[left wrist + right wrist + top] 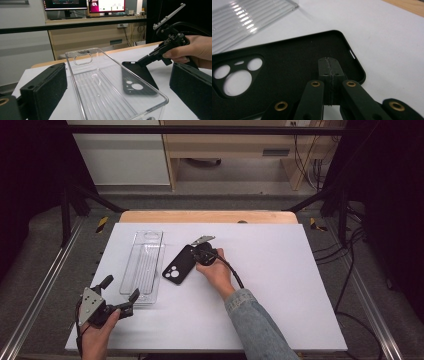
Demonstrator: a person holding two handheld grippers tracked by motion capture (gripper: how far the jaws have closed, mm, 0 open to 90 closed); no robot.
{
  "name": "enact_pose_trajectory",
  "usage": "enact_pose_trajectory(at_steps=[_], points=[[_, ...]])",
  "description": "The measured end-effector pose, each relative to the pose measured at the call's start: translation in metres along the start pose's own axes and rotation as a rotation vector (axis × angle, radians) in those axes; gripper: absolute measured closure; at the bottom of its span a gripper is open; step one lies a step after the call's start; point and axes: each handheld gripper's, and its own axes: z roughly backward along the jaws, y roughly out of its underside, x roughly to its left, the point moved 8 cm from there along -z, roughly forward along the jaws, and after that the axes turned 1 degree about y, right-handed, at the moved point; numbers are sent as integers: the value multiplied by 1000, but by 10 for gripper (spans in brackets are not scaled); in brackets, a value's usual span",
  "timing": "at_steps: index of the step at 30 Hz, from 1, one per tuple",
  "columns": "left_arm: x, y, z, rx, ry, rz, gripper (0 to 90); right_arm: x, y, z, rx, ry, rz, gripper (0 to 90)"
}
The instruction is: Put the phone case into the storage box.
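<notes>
High view: one black phone case (179, 265), one clear plastic tray (143, 266), two hand-held grippers on a white counter (280, 285). The case lies camera holes up, just right of the tray. The right hand-held gripper (196, 251) sits at the case's far end, jaws together; the left hand-held gripper (120, 295) is near the tray's near end, jaws apart, holding nothing. Left gripper view: the tray (110, 87) lies between the spread pads, untouched; the case (137, 80) is behind the tray, with the right hand-held gripper (143, 60) tip on its far edge. Right gripper view: the jaws are pressed together, tips (329, 65) over the case's inside (287, 65) near its end; contact can't be told. No readable writing.
</notes>
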Motion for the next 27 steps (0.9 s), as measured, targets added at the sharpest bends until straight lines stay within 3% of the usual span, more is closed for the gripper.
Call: enact_pose_trajectory(at_steps=[11,27], points=[[0,0,0,0,0,-2,10,0,6,3,86,3,37,900],[1,-1,1,-5,-4,-1,10,2,17,21,212,-26,31,900]])
